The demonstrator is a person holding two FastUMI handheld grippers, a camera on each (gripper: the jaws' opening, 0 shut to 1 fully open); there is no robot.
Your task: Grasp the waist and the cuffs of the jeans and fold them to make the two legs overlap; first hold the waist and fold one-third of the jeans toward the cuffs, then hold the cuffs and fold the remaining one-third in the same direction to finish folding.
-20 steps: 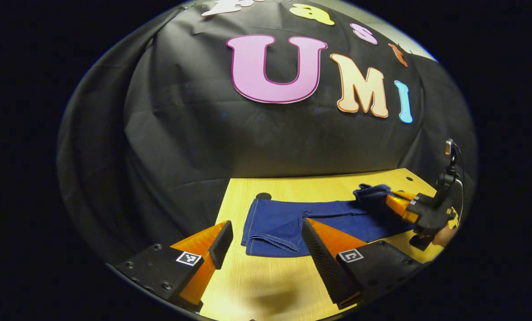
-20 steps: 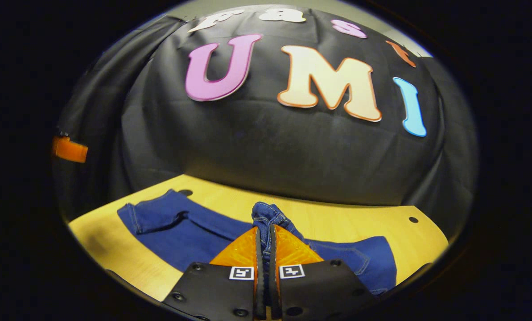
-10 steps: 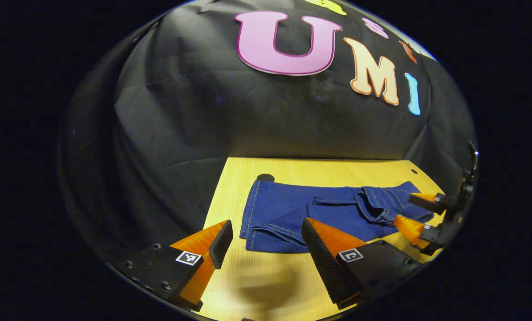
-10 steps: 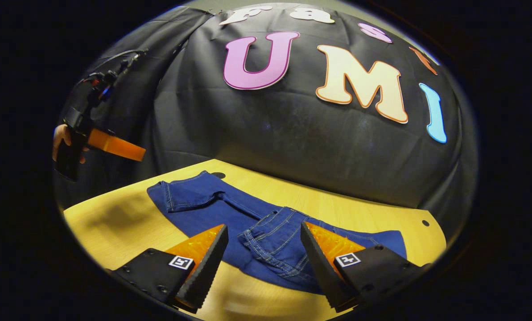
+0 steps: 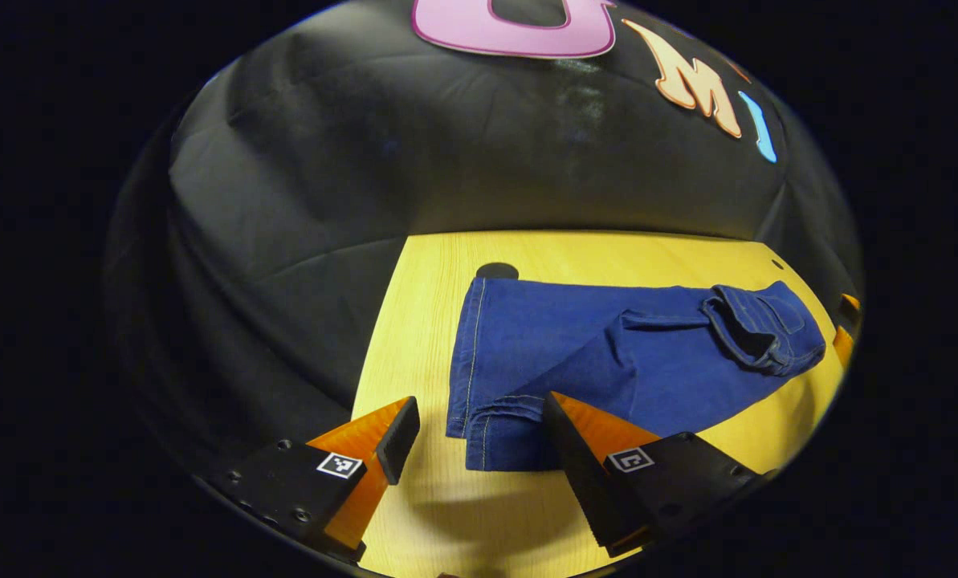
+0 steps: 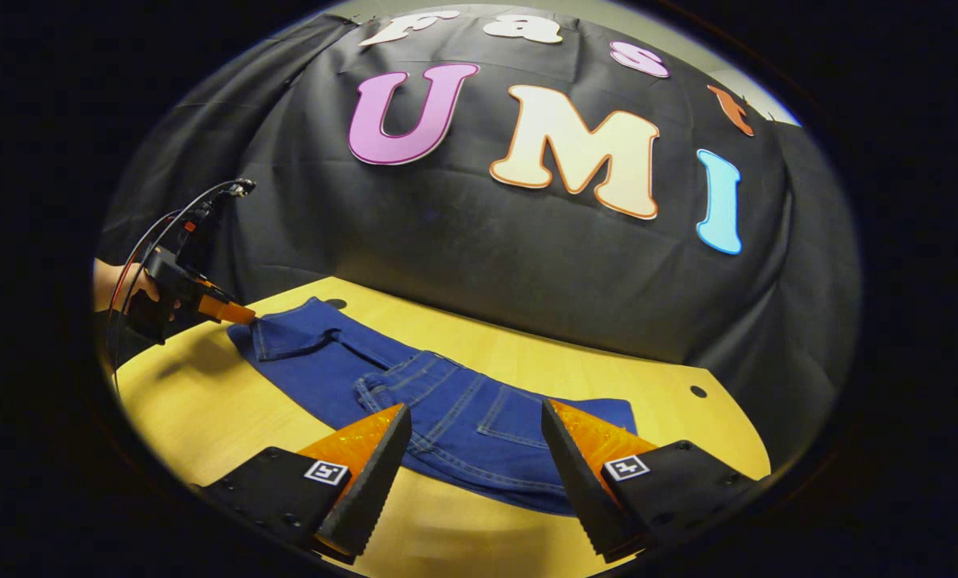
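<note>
- Hovering low over the near edge of the worktop, the left claw stands wide apart and grips nothing; its shadow falls on the wood just below it.
- The cuffs of the jeans lie flat between the left claw's fingers, the right-hand finger overlapping the hem edge in the left gripper view; contact cannot be judged.
- In the right gripper view, the right claw is likewise spread wide and empty, poised above the near edge of the jeans at the waist end.
- The jeans lie lengthwise across the worktop, legs stacked one over the other, with the waist folded back over the legs toward the cuffs; back pockets and waistband stitching face up.
- Farther off in the right gripper view, the left claw sits at the cuff end, held by a hand with cables trailing from it.
- A dark round hole marks the worktop just beyond the cuffs; another lies past the waist end.
- The black cloth wall closes the far side.
</note>
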